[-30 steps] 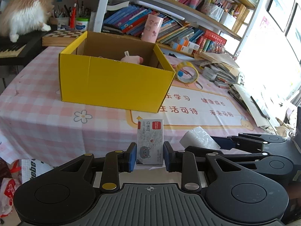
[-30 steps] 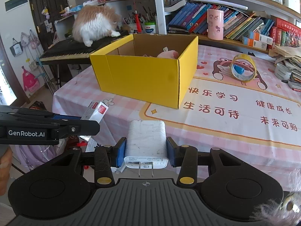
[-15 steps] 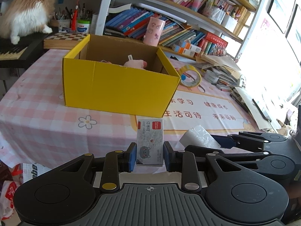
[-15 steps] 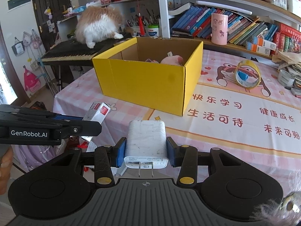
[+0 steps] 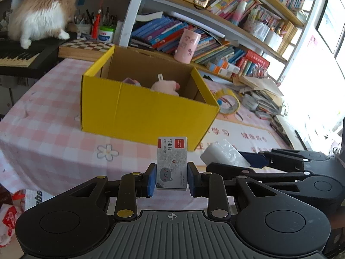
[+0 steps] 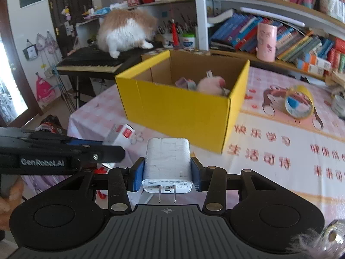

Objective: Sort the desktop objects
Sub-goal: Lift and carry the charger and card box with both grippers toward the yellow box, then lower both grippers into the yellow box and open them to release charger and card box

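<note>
- The left gripper (image 5: 171,180) is clamped on a small box of staples (image 5: 171,163), its blue pads pressed against the two long sides; the box stands upright between them, its printed face with a cartoon cat toward the camera.
- The right gripper (image 6: 167,176) is clamped on a white charger plug (image 6: 167,164), with the two metal prongs pointing back toward the hand and the rounded end pointing at the table.
- Both grippers hang above the near edge of the table (image 5: 43,129), just beside each other. In the left view the right one comes in from the right side with the charger in it, and in the right view the left one comes in from the left with the staples.
- A yellow cardboard box (image 5: 140,112) sits open-topped on the pink checked tablecloth, toward the far left part of the table, just beyond both grippers.
- Inside it lies a pink plush toy (image 6: 210,84) against the right-hand wall, with a smaller pale purple thing beside it that I cannot make out.
- A roll of yellow tape (image 6: 298,104) stands on edge on the printed mat, to the right of the box and apart from it.
- A pink cup (image 5: 187,45) stands beyond the far edge, against the row of books on the low shelf.
- A fluffy orange-and-white cat (image 6: 125,32) is perched on a black keyboard (image 6: 90,61) past the far left corner of the table, its back to us.
</note>
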Demonstrator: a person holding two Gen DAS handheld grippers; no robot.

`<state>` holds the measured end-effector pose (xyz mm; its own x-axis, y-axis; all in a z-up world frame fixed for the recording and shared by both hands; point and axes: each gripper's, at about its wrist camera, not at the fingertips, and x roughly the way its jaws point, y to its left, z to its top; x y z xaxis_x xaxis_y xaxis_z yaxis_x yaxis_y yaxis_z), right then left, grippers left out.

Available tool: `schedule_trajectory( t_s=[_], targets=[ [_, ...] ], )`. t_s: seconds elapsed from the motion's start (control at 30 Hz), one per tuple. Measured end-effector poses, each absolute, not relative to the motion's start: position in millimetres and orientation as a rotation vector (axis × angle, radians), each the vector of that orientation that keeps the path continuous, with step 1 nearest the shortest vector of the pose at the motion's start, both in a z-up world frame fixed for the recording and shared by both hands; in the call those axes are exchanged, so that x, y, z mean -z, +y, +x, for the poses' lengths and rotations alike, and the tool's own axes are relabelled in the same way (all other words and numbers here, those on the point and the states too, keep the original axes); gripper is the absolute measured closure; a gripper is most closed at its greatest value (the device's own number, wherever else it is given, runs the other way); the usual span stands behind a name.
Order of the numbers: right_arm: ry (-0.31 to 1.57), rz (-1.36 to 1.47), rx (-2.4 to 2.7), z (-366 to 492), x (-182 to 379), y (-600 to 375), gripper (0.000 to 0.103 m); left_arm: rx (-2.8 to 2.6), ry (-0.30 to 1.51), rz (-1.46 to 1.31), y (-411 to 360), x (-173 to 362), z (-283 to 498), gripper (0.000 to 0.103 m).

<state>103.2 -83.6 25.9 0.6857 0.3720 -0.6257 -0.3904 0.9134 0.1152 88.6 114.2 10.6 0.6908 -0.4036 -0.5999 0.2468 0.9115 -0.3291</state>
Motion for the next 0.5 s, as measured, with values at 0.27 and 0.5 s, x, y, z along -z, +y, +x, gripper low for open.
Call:
schedule_trajectory(
  t_s=[0.27, 0.5],
  targets=[
    [0.623, -0.024, -0.475, 140.1, -48.0, -86.0, 0.062, 0.296, 0.625, -0.237, 124.6, -34.8, 124.7, 0.075],
    [0.561, -0.046, -0.51, 188.3, -66.1, -93.0, 0.062, 0.236, 0.558, -0.23, 128.4, -48.6, 164.8, 0.075]
  ],
)
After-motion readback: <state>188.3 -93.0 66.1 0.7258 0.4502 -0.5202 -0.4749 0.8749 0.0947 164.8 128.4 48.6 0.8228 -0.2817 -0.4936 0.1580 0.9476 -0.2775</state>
